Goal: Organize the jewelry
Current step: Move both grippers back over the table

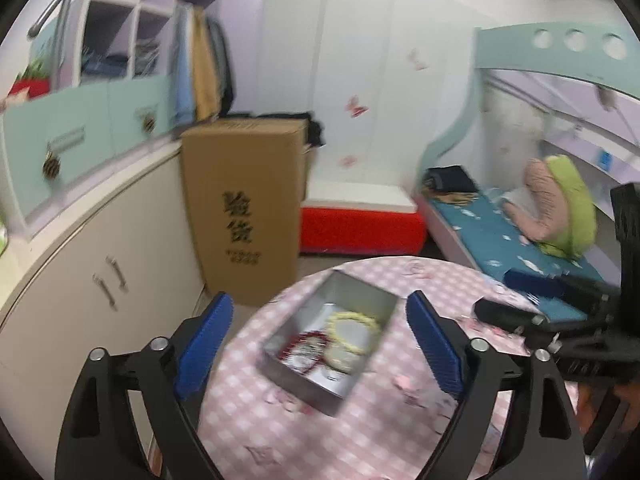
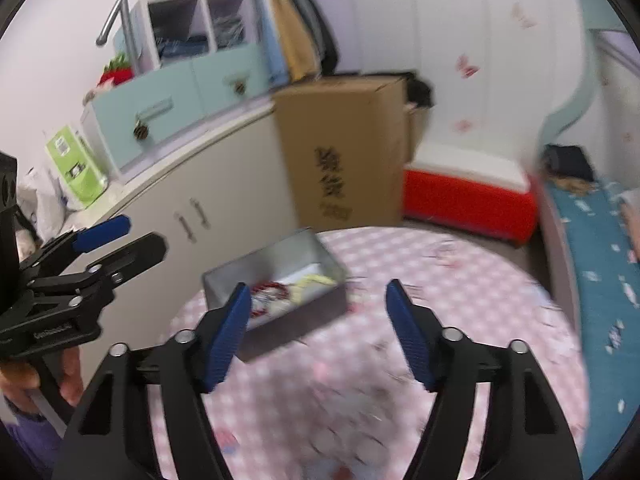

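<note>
An open grey metal tin [image 1: 340, 288] stands on the round pink checked table [image 1: 360, 440]. In it lie a yellow bead bracelet [image 1: 353, 331] and a red bead bracelet [image 1: 306, 350]. My left gripper [image 1: 320, 344] is open and empty, hovering above the tin. In the right wrist view the tin [image 2: 280, 256] sits left of centre, with the red bracelet [image 2: 270, 287] and yellow bracelet [image 2: 314, 280] inside. My right gripper [image 2: 318, 334] is open and empty above the table, right of the tin.
A cardboard box [image 1: 244, 208] and white cabinet [image 1: 100, 264] stand behind the table at left. A red and white chest [image 1: 360, 220] and a bed with a blue sheet [image 1: 500, 240] are at right. The left gripper also shows in the right wrist view [image 2: 116, 236].
</note>
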`<state>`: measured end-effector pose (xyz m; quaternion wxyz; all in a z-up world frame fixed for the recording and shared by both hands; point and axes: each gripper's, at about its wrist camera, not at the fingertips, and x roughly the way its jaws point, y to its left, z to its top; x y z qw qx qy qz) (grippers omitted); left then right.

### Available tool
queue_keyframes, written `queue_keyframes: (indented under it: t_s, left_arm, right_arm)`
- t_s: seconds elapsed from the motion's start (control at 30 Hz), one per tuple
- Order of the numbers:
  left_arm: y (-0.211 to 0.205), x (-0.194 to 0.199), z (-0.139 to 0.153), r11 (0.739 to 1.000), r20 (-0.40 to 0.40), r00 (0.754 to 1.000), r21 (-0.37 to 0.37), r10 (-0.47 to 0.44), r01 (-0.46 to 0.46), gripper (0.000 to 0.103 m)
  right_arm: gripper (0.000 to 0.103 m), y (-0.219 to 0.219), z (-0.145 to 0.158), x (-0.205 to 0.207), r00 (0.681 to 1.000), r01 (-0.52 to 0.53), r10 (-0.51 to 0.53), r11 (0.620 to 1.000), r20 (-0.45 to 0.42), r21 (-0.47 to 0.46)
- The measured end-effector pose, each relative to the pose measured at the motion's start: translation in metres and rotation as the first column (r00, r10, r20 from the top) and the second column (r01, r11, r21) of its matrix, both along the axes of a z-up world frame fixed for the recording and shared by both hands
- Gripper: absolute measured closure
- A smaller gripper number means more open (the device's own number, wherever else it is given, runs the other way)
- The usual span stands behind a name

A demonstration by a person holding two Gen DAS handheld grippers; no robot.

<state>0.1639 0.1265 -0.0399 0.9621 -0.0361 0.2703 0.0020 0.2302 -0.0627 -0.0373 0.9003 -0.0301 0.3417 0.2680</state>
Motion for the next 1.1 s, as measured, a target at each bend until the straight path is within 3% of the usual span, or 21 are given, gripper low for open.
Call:
queue_keyframes:
  t_s: [0.17,0.4,0.57,0.83,1.1]
  left_arm:
    - [-0.043,-0.029,-0.019,0.993,-0.025,0.993,0.001,-0.119,0.119,0.013]
    - [-0.072,-0.052,-0.068,0.988,-0.126,0.982,-0.083,-0.143,0.133,0.013]
    - [-0.088,-0.061,-0.1,0.981,-0.207,0.964,-0.127,-0.169,0.145,0.013]
    - [-0.1,-0.064,-0.118,0.98,-0.275,0.944,-0.121,-0.185,0.157,0.013]
    - [-0.106,-0.06,-0.133,0.982,-0.33,0.926,-0.105,-0.182,0.156,0.013]
  right_arm:
    - [0.026,-0.074,-0.009,-0.041,0.995,0.1,-0.1,0.995,0.0,-0.012]
    - [0.026,-0.129,-0.05,-0.087,0.978,0.202,-0.203,0.979,-0.04,-0.027]
    - [0.026,-0.143,-0.079,-0.107,0.963,0.259,-0.261,0.965,-0.062,-0.035]
    - [0.026,-0.15,-0.128,-0.122,0.947,0.27,-0.283,0.957,-0.152,-0.102]
    - [0.027,-0.132,-0.143,-0.129,0.96,0.231,-0.255,0.955,-0.118,-0.184]
